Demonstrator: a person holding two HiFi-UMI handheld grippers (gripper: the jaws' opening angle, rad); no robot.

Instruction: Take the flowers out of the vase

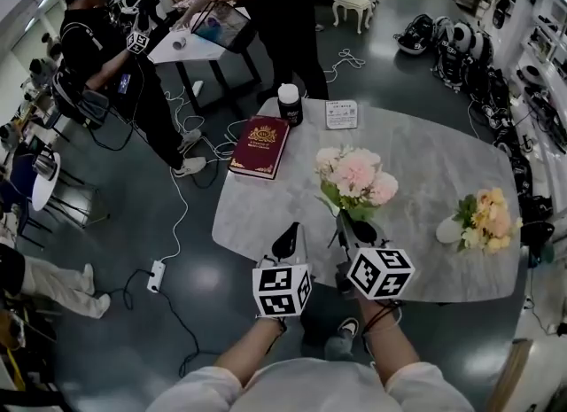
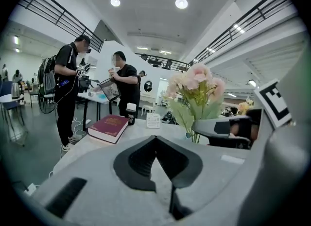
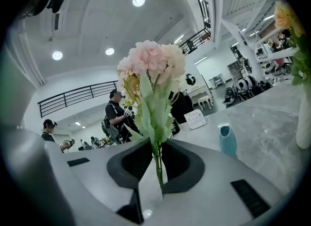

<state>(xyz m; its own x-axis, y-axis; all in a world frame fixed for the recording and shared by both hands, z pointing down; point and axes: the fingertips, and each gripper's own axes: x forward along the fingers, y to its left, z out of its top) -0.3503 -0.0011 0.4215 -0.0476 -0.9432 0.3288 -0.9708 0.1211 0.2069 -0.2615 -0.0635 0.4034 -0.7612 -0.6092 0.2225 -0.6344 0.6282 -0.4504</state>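
A bunch of pink flowers (image 1: 356, 174) with green leaves stands upright over the grey marble table (image 1: 425, 162). My right gripper (image 1: 347, 223) is shut on its thin green stems (image 3: 158, 164). In the right gripper view the blooms (image 3: 150, 64) rise above the jaws. A small blue vase (image 3: 227, 141) stands on the table to the right, apart from the stems. My left gripper (image 1: 285, 243) is shut and empty near the table's front edge, left of the right one. In the left gripper view the flowers (image 2: 194, 86) show to the right.
A second bunch of yellow and pink flowers (image 1: 487, 218) sits in a white vase (image 1: 448, 229) at the table's right. At the far side lie a red book (image 1: 260, 145), a black jar (image 1: 290, 104) and a white card (image 1: 341, 114). Two people stand beyond; cables and a power strip (image 1: 157, 275) cross the floor.
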